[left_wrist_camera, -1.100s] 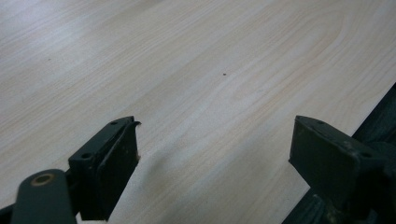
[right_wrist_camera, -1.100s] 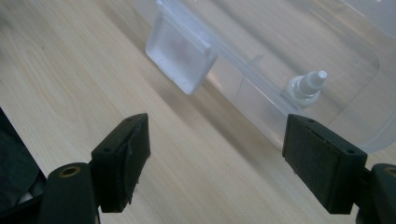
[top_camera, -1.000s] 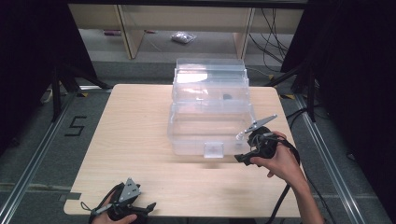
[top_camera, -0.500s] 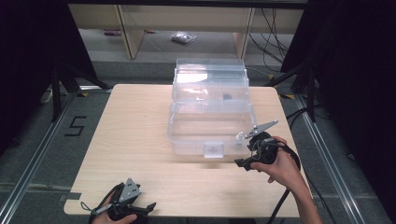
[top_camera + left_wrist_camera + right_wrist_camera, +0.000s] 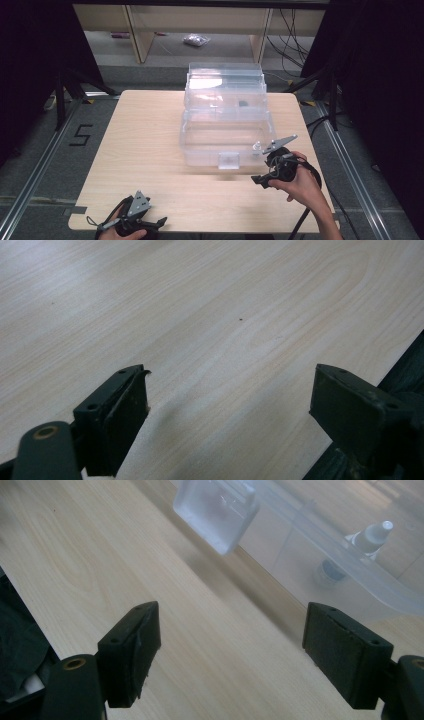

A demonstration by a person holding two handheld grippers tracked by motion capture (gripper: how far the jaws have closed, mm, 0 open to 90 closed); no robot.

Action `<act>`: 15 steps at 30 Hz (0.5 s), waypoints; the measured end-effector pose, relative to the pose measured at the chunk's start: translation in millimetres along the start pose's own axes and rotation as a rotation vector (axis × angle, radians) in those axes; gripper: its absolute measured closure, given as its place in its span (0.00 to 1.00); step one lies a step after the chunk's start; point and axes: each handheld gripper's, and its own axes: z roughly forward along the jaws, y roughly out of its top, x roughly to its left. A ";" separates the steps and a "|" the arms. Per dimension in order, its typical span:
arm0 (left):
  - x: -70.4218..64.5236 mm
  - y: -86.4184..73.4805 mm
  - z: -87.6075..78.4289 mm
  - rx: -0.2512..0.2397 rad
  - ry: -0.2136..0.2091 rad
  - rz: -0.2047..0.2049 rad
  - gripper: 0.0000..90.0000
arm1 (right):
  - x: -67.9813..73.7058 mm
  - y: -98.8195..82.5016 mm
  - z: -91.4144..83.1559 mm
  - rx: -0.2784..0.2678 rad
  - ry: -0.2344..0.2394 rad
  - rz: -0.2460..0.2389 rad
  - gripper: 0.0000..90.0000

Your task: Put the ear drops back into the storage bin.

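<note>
- The clear plastic box (image 5: 226,134) sits mid-table, its lid up at the back, with its front latch (image 5: 216,511) just beyond my right gripper (image 5: 232,645).
- My right gripper's jaws are spread wide with nothing between them; my left gripper (image 5: 230,412) is also spread and empty, over bare table (image 5: 145,150) at the near edge.
- I judge the box light, stiff, slick and thin-walled, so it would slide or flex under a hard pinch.
- The latch tab or the front rim looks like the best hold.

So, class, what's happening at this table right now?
A person holds a gripper in each hand. The right gripper, jaws open, sits just in front of the clear plastic box, near its front latch. The left gripper, also open, rests low at the table's near edge.
</note>
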 end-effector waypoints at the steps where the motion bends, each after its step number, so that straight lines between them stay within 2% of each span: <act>1: 0.0 0.0 0.0 0.001 0.000 0.000 0.17 | -0.9 -0.6 0.3 -0.005 0.000 -0.010 0.27; 2: -0.1 0.0 0.1 -0.001 -0.001 -0.002 0.17 | -1.2 -1.0 0.8 -0.009 0.000 -0.014 0.27; 3: 0.1 0.0 0.0 0.000 0.000 0.000 0.16 | -0.2 -1.3 1.0 0.006 -0.012 0.007 0.27; 6: 0.1 0.0 0.0 -0.001 0.000 0.000 0.16 | -1.0 -3.2 3.5 -0.009 0.003 -0.020 0.27; 7: 0.1 -0.1 0.1 -0.001 0.000 -0.001 0.16 | -0.1 -3.5 5.1 -0.001 -0.003 -0.009 0.27; 10: 0.0 0.0 0.0 0.001 0.001 0.000 0.16 | 0.0 -5.5 6.4 -0.005 0.003 -0.016 0.27; 12: 0.1 0.0 0.0 0.000 0.001 0.000 0.17 | 1.0 -6.7 7.4 -0.005 -0.003 0.003 0.27; 13: 0.1 -0.1 0.0 -0.001 0.000 0.000 0.16 | 0.0 -7.8 7.8 -0.011 0.010 -0.015 0.26; 14: 0.1 -0.1 0.1 -0.001 0.000 0.000 0.16 | -0.7 -8.6 8.9 -0.021 0.002 -0.026 0.26; 15: 0.1 -0.1 0.0 0.000 0.000 0.000 0.16 | 0.1 -9.6 8.7 -0.012 0.006 -0.012 0.26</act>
